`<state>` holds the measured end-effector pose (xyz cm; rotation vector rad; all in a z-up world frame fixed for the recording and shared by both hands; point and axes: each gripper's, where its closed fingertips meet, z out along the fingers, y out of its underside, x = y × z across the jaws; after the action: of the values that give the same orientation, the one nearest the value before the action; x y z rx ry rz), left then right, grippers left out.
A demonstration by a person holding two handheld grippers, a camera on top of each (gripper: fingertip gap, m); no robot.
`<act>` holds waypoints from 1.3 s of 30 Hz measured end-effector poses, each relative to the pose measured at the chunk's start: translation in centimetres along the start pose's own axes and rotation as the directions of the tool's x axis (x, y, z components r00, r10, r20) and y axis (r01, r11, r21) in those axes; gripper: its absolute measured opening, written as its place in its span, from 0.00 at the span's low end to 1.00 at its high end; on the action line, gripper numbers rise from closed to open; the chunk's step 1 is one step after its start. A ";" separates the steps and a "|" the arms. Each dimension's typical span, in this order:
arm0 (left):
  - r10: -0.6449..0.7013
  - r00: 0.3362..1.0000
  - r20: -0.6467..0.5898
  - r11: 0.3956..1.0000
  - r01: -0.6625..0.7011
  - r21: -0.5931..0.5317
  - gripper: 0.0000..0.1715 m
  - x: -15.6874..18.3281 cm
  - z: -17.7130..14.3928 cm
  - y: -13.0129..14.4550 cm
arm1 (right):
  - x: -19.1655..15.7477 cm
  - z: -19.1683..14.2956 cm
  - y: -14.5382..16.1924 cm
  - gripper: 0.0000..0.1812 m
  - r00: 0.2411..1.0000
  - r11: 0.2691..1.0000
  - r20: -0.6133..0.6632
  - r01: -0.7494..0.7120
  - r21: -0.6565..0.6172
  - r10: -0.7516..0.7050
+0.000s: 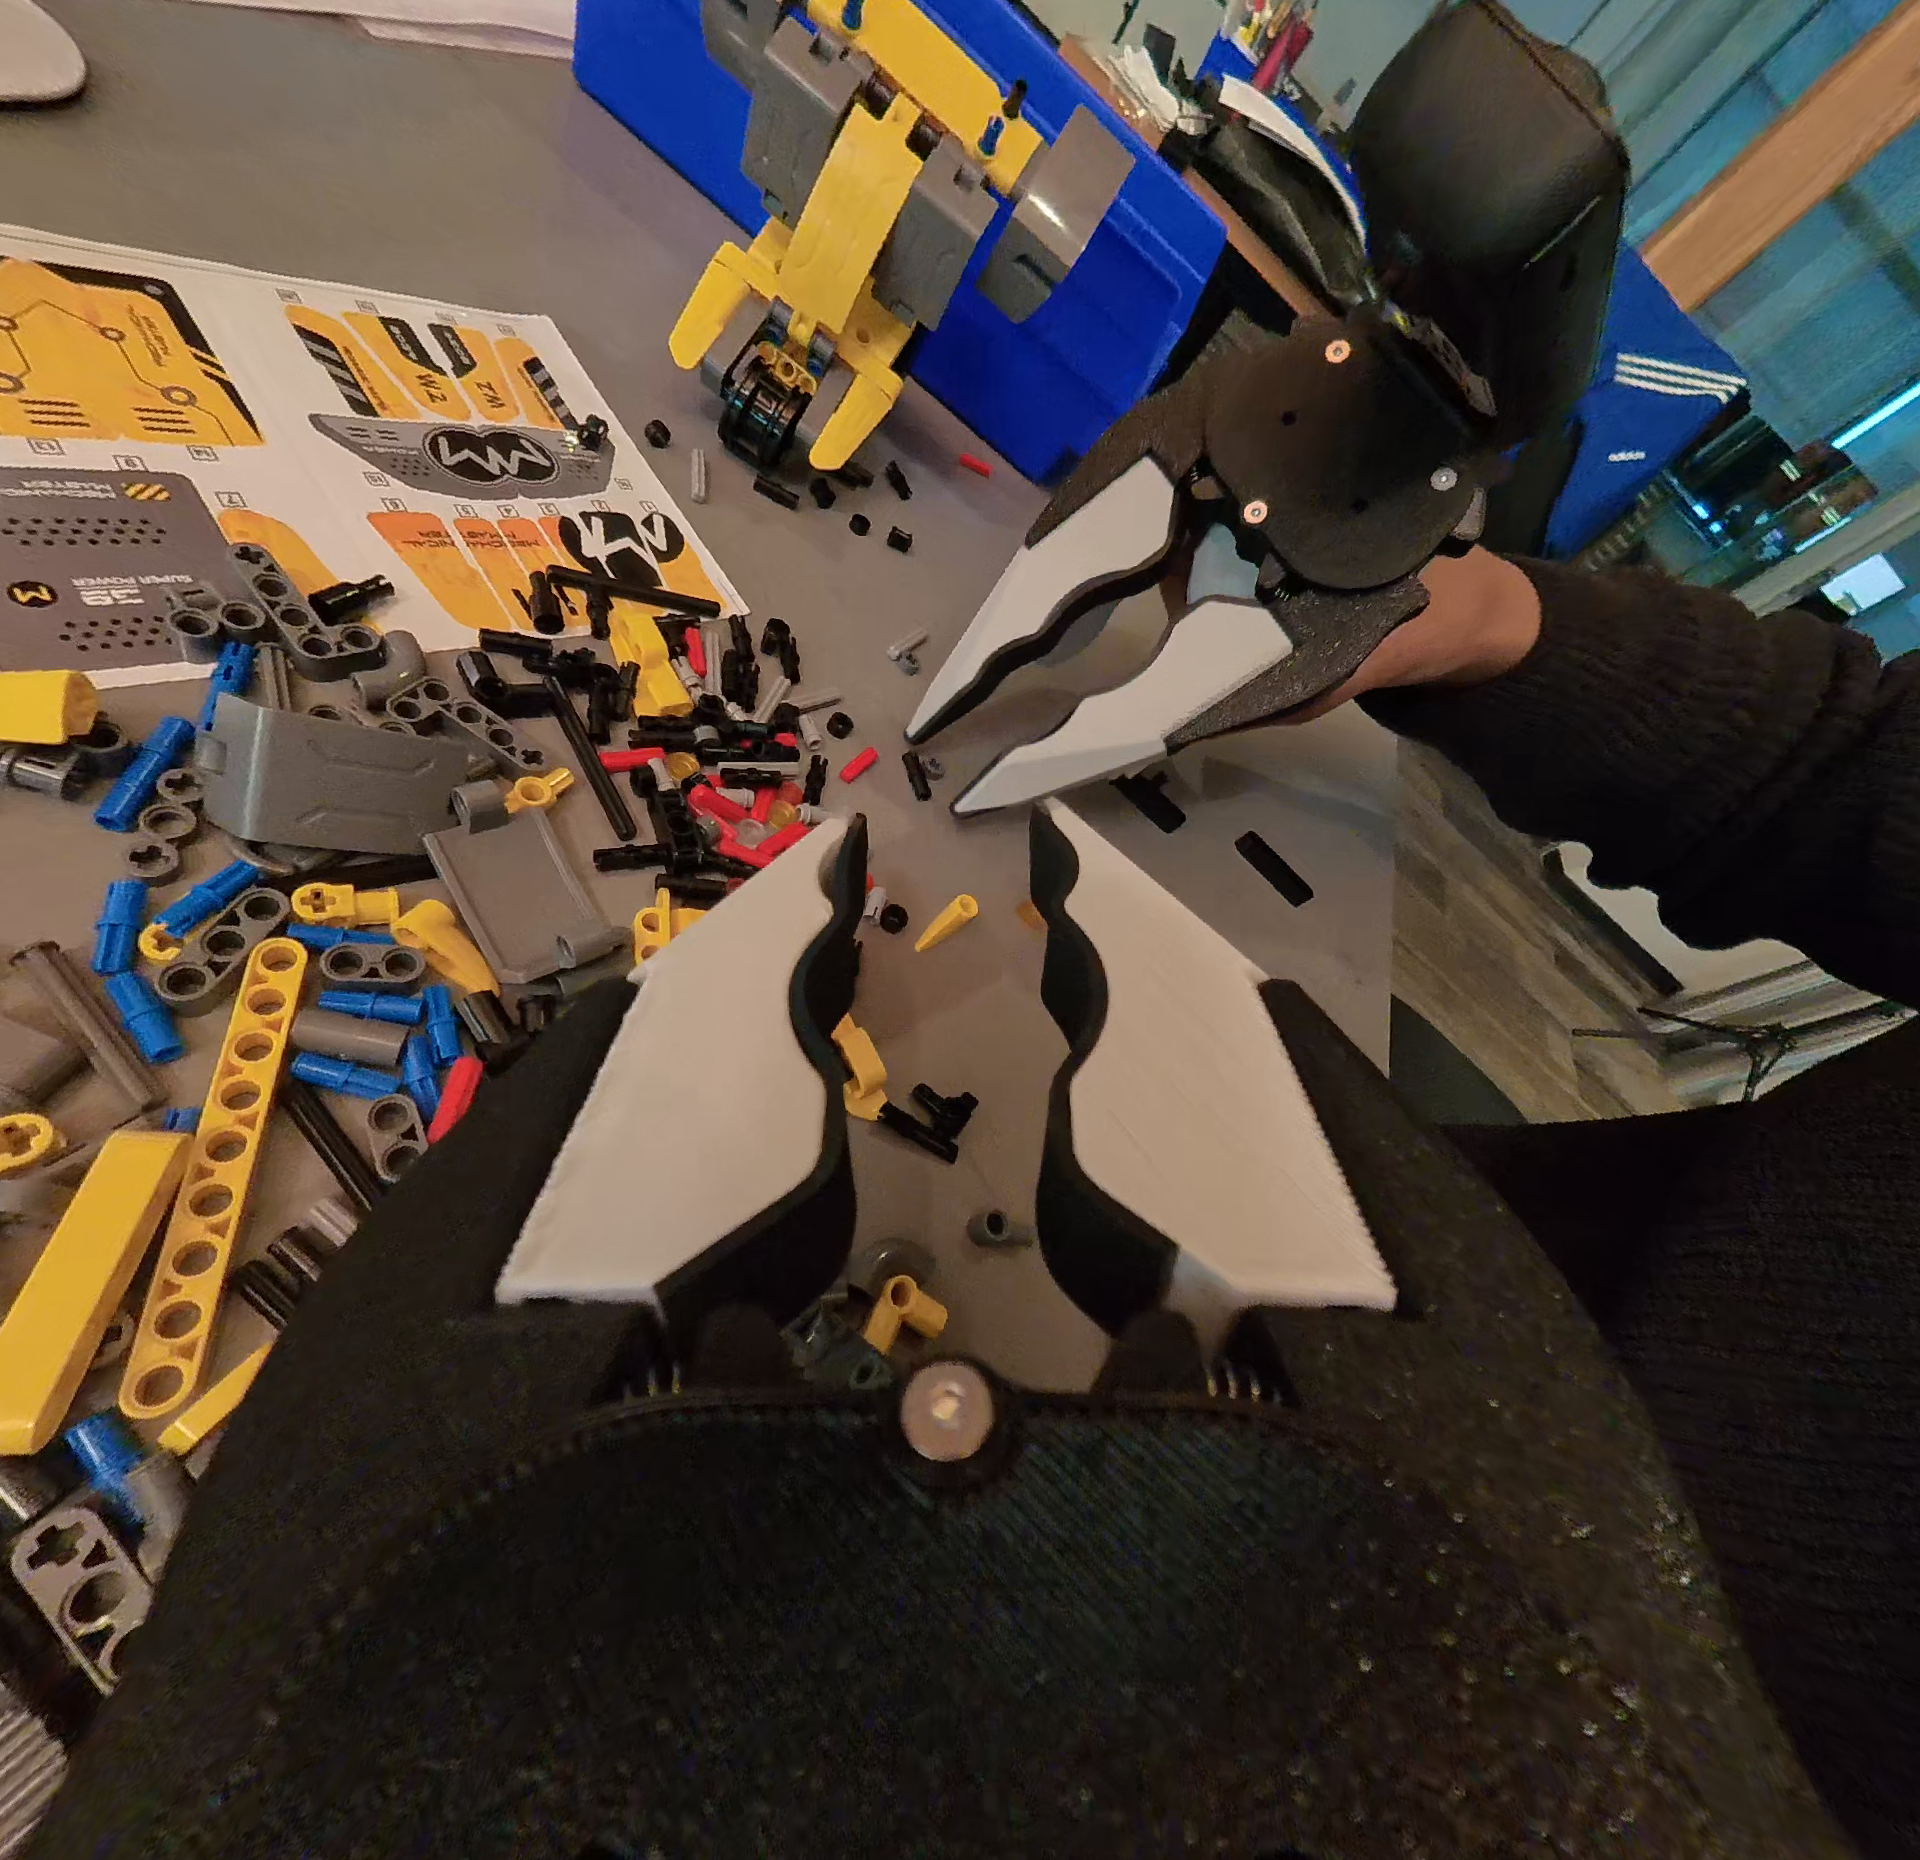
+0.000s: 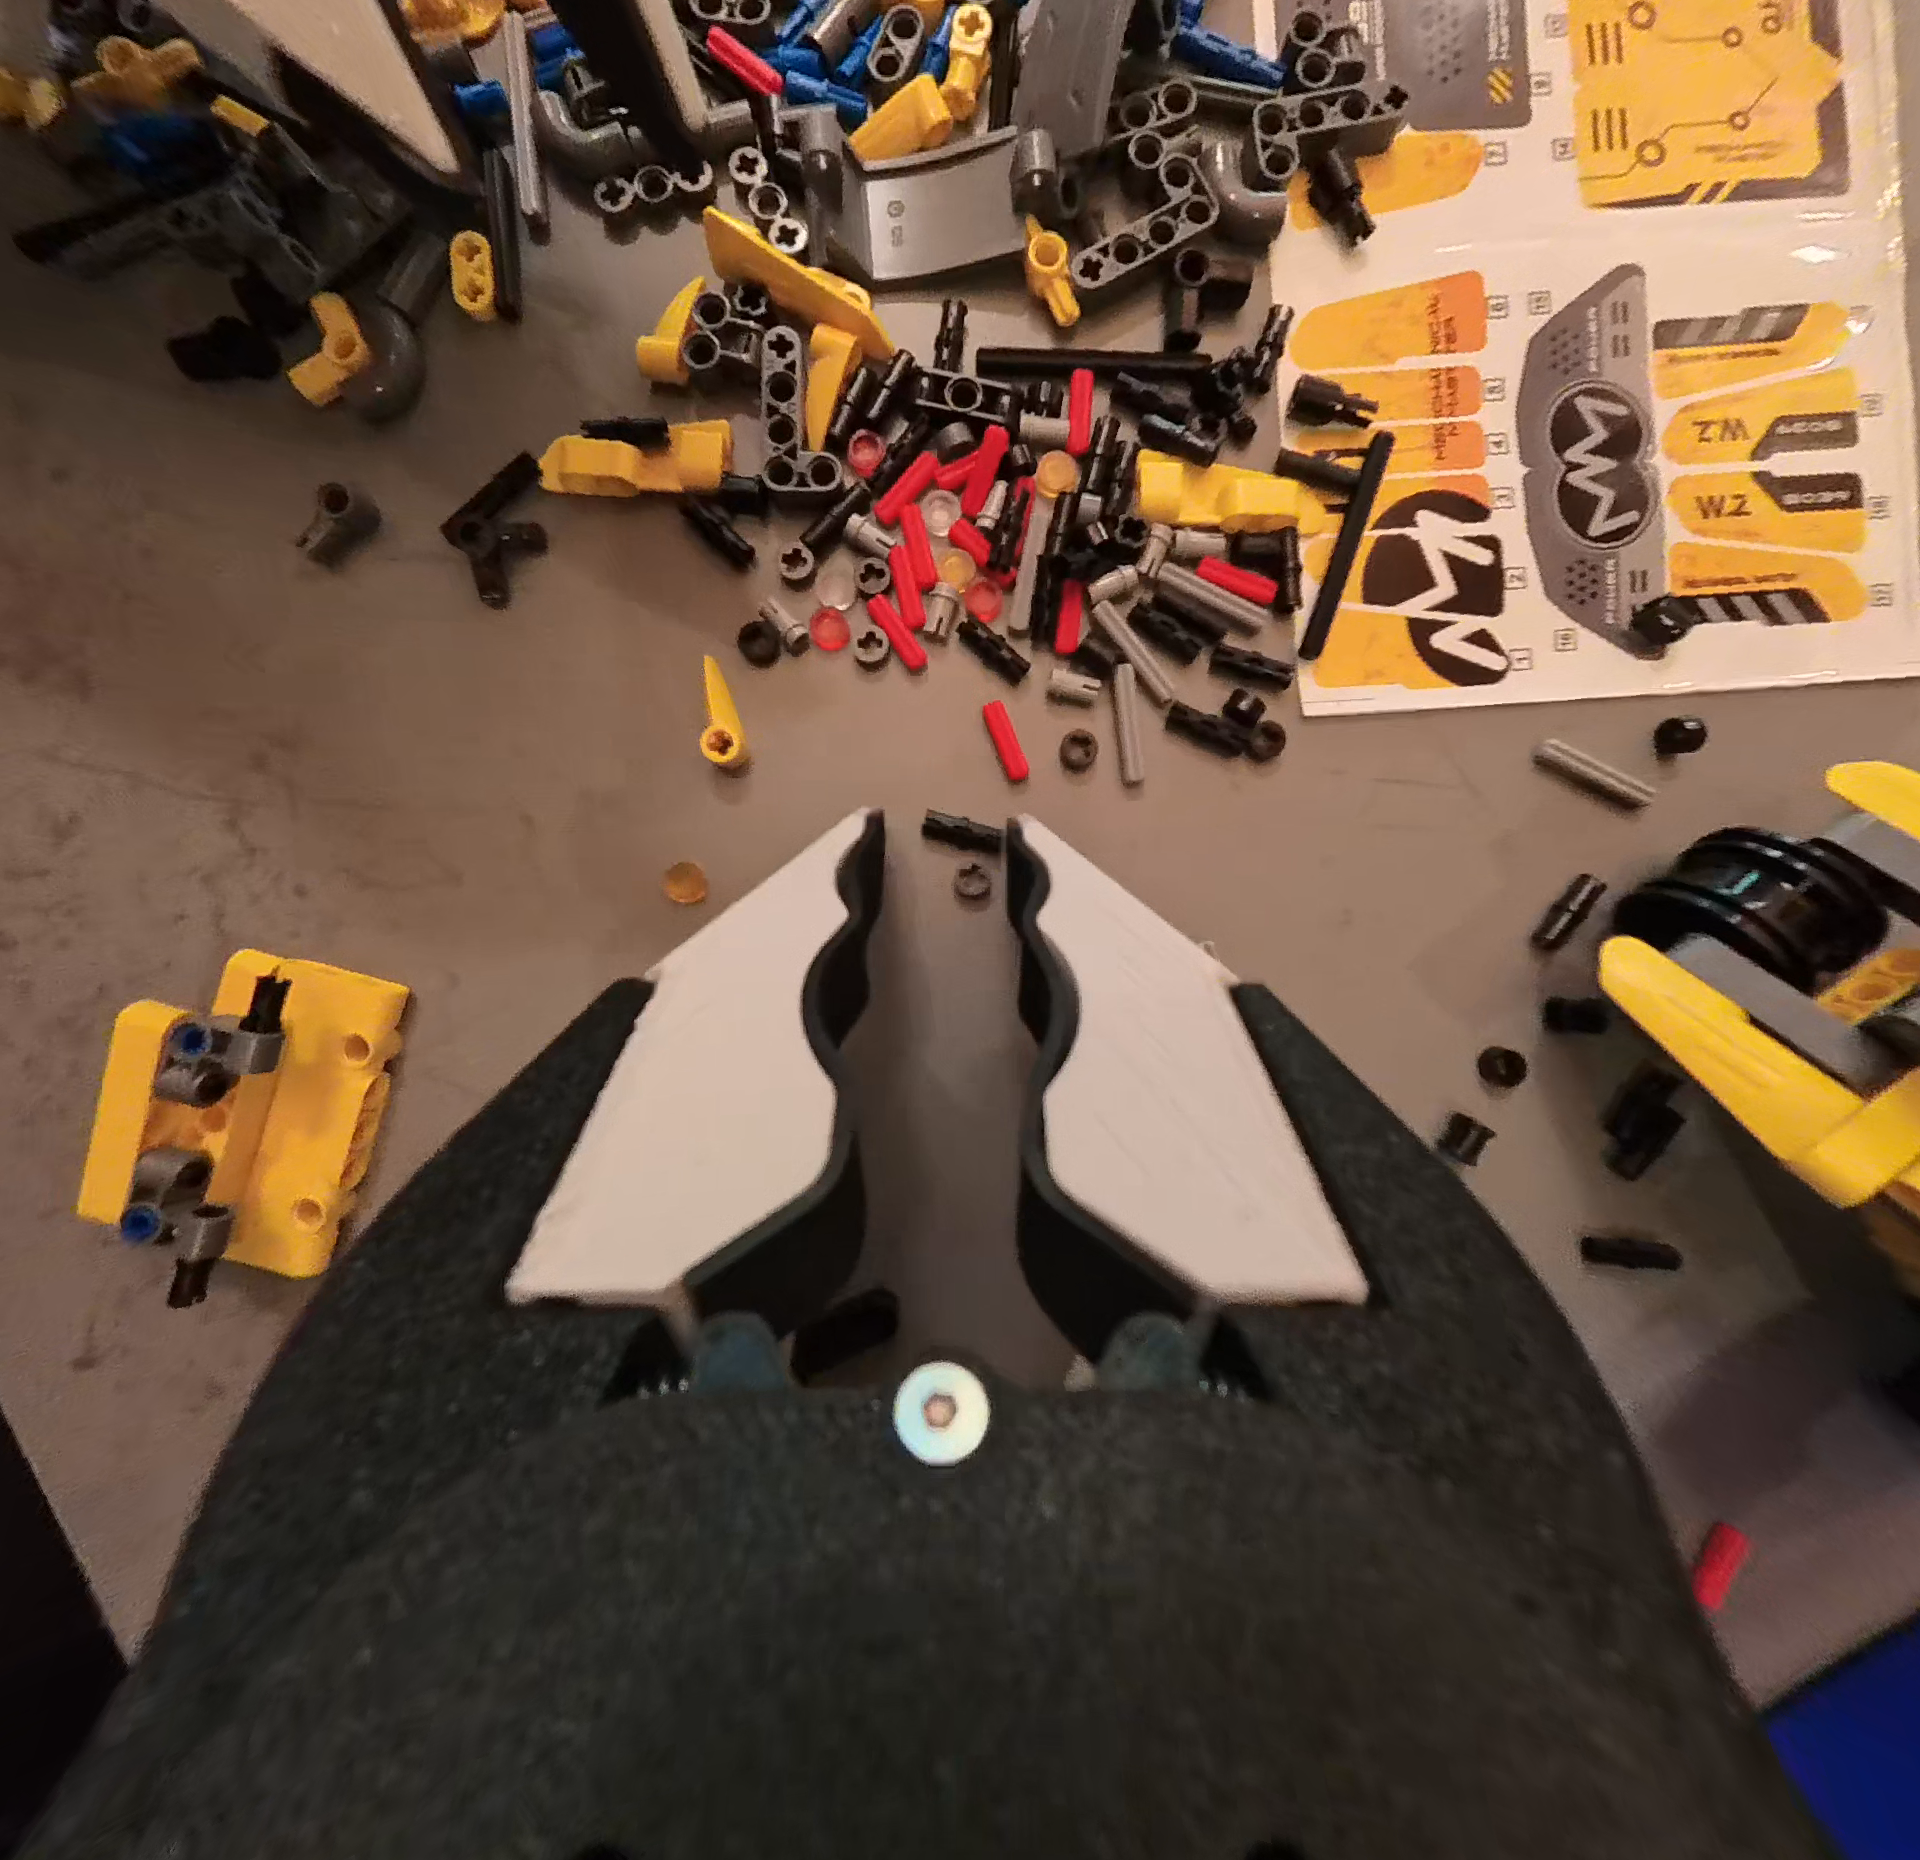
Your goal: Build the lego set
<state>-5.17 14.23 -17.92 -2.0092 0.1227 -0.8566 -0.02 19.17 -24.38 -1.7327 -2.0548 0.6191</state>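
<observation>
We have our right tool [image 2: 943,825] spread a little over the grey bench [image 2: 312,771], holding nothing, and a small black pin [image 2: 961,827] lies right between its tips, with a tiny black ring [image 2: 974,882] just behind it. From the left wrist view we see that same right tool [image 1: 932,771] coming in from the right in a hand [image 1: 1455,636], tips down near the pin. Our left tool [image 1: 945,844] is spread wide and empty too, hovering over scattered bits, a yellow cone [image 1: 948,922] just ahead of its left finger. Beyond the right tool sits the heap of red, black and grey pins [image 2: 997,543]. Further out, the sticker sheet [image 2: 1683,356] lies to the right of the heap. A yellow block [image 2: 249,1114] with grey connectors rests well off to the left. The half-built yellow and grey model [image 1: 883,200] leans on a blue box [image 1: 1039,304].
</observation>
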 end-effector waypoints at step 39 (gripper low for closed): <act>-0.246 0.729 -0.639 0.951 0.308 -0.015 0.01 7.9 -1.9 -1.8 | -8.4 -8.4 -9.5 0.08 0.809 0.689 -0.391 0.582 0.432 -0.439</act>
<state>-0.88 10.76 -11.73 -1.5895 0.1608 -1.6952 -1.78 10.30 -12.15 -0.8015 -1.8196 0.6534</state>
